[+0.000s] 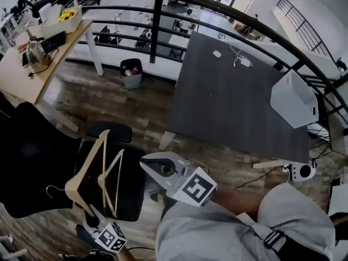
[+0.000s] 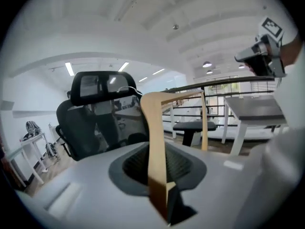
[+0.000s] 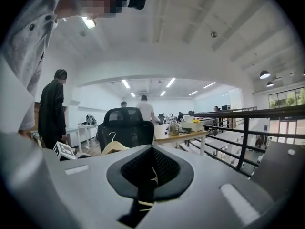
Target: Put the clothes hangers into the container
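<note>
The left gripper (image 1: 91, 217), at seven o'clock in the head view, is clamped on the lower corner of the wooden clothes hangers (image 1: 87, 159), which rise toward twelve o'clock in front of a black chair (image 1: 32, 162). The right gripper (image 1: 149, 166), near six o'clock, has its jaws pressed together with nothing between them. The white container (image 1: 292, 98) sits at three o'clock, at the right edge of the dark counter (image 1: 228, 102), well apart from the hangers.

Pale tan wood is shown by the hangers (image 1: 85, 162), black by the chair (image 1: 32, 162) at left, dark grey by the surface (image 1: 234, 102), white by the container (image 1: 293, 99); black-and-white squares are carried on the grey right tongs (image 1: 144, 164).
</note>
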Motion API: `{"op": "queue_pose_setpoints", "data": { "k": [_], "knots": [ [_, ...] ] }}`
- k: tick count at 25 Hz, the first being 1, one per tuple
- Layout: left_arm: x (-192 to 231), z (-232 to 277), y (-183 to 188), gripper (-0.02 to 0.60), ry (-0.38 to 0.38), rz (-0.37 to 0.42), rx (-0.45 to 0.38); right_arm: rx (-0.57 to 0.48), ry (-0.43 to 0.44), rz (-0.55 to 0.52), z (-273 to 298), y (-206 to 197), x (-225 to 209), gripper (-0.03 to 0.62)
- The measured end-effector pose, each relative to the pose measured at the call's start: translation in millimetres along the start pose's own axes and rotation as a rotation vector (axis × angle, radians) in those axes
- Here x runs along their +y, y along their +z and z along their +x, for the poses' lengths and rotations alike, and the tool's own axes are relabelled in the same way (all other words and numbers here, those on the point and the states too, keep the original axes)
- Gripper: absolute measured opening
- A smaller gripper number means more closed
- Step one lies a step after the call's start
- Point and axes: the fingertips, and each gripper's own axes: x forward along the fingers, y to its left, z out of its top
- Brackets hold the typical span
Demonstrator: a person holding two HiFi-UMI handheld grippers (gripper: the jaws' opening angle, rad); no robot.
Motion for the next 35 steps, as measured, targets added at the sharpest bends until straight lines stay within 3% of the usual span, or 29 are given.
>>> {"op": "queue_pose_setpoints", "data": {
  "k": [4,11,21,25,30,35],
  "knots": [
    [-32,-8,44,0.086,-0.080,-0.001,-0.100,-0.031,-0.101,-0.003,-33,8,-34,-0.002],
    [-121,0,95,0.086,-0.252,0.088,-0.212,-0.084,-0.306,0.022,-122,5,-103,-0.002],
    [-322,-32,164,0.086,-0.522,0.181,-0.324,-0.088,-0.621,0.032,-337,-17,-230,-0.002],
    [-400,-54,181,0.086,-0.640,0.220,-0.379,-0.097,-0.745,0.018,-418,-34,-254,-0.002],
    [-498,-89,202,0.086,-0.757,0.233,-0.408,-0.091,-0.849,-0.006,-509,-49,-282,-0.002],
    [-605,-129,223,0.086,-0.878,0.296,-0.443,-0.093,-0.953,-0.020,-604,-69,-309,-0.002]
  ]
}}
